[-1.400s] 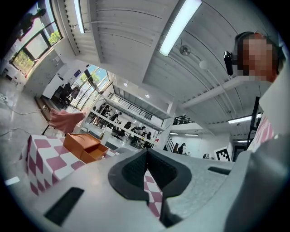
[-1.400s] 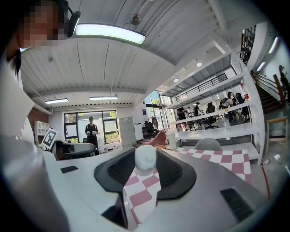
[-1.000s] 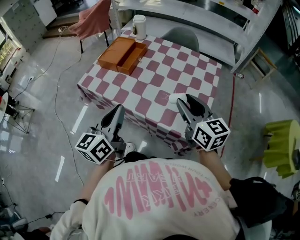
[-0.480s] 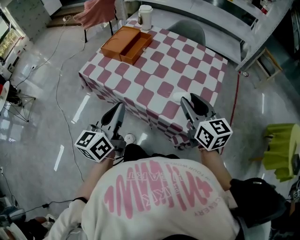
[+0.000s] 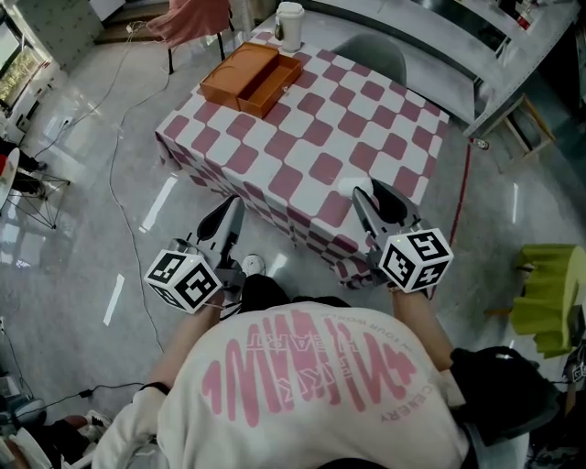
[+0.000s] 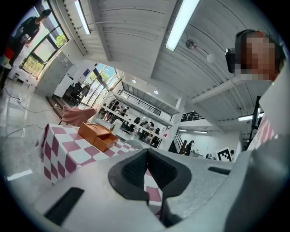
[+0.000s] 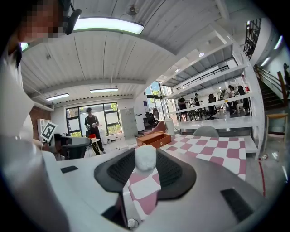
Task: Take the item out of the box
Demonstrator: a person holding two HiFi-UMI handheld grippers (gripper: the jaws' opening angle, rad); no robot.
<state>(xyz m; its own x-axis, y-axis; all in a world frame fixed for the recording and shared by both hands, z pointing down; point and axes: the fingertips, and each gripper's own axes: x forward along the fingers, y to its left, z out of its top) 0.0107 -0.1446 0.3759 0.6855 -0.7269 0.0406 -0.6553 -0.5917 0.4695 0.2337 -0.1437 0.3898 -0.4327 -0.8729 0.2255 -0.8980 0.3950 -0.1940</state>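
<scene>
the white fluffy ball point(image 7: 146, 157) is out of the orange box point(image 5: 252, 75) already, far as i can see. it sits at the tips of the right gripper point(image 5: 364, 196), above the near edge of the checked table point(image 5: 311, 137), and the two ridged pads point(image 7: 170, 171) stand wide with the ball filling the gap between them. it looks pinched rather than loose, though only by its sides.

the left gripper point(image 6: 146, 152) hangs off the near-left side of the table, over the floor. its jaws are drawn together to a point with nothing in them.

the box lies open at the far-left corner of the table, its two halves side by side, and i can't make out anything left inside from here. a white cup point(image 5: 289, 23) stands at the table's far edge, just beyond the box.

that ball looks very light and soft, something like cotton or a pom-pom. i'd guess it squashes easily and weighs next to nothing, so it won't break, but it could roll or spring out of a loose hold. best taken across its middle, pads on opposite sides, squeezed gently. i'd set it down on the table well apart from the box and away from the edge.
</scene>
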